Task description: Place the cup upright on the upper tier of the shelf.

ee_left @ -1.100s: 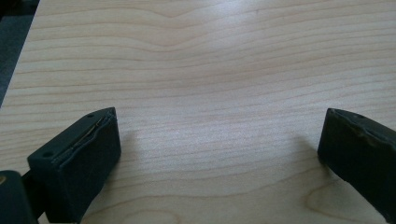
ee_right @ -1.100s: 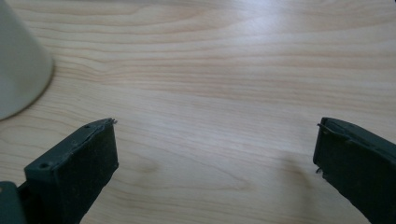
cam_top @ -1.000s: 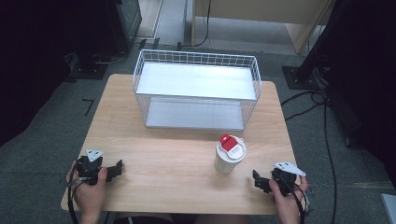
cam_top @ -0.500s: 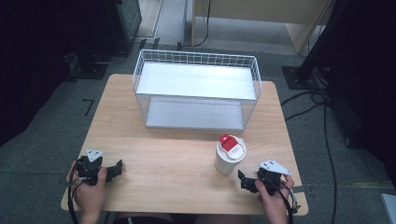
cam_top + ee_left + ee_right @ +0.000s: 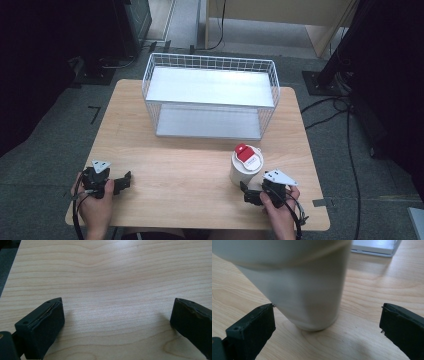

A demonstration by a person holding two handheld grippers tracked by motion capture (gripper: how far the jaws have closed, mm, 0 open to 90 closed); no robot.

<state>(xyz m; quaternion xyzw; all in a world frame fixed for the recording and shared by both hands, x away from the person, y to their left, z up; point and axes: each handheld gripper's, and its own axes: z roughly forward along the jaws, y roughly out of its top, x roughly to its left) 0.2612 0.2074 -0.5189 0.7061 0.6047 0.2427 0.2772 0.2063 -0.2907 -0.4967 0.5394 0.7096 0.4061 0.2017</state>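
high view: my right gripper (image 5: pixel 248 192) sits at the near right of the pale wood-grain table (image 5: pixel 190 165), jaws spread wide, gripping nothing, tips just beside the white cylindrical container (image 5: pixel 245 166). container stands upright, smooth matte wall, round white lid w/ a red flip tab on top, near the table's right front, in front of the wire basket (image 5: pixel 210 97). basket is white wire mesh, rectangular, w/ flat white panels at top & base, toward the far edge.

right gripper view: container (image 5: pixel 304 287) looms close btwn my two black blocky jaws, nearer the left one; can't tell if that one touches it.

my left gripper (image 5: pixel 122 182) rests at the near left, well apart from the container. left gripper view: jaws released, wide apart, bare wood (image 5: pixel 107 290) btwn them.
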